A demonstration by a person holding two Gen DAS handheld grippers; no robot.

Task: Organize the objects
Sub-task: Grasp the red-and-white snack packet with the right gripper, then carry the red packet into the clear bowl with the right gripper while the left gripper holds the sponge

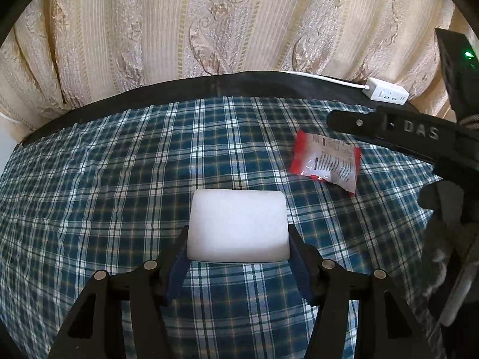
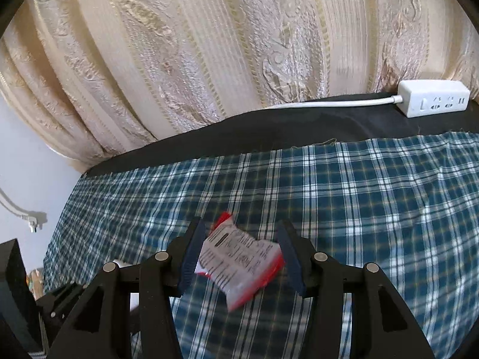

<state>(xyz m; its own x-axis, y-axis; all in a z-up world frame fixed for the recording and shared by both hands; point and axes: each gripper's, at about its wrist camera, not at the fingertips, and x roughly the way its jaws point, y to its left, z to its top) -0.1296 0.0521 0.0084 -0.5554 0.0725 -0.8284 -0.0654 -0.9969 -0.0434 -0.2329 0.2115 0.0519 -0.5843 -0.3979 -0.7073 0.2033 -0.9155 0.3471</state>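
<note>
A white rectangular block [image 1: 238, 226] lies on the blue plaid cloth [image 1: 119, 179]. My left gripper [image 1: 238, 257] has its two fingers against the block's near sides, closed on it. A red and white snack packet [image 1: 327, 161] lies to the right of the block. In the right wrist view the packet [image 2: 239, 258] sits between the fingers of my right gripper [image 2: 239, 257]; the left pad touches it and a small gap shows at the right pad. The right gripper's finger [image 1: 389, 128] shows in the left wrist view, over the packet's far side.
A white power strip [image 2: 434, 101] with its cable lies on the black table edge [image 2: 269, 137] at the back right. A cream patterned curtain [image 2: 209, 59] hangs behind. A white plug [image 2: 33, 224] hangs by the wall at left.
</note>
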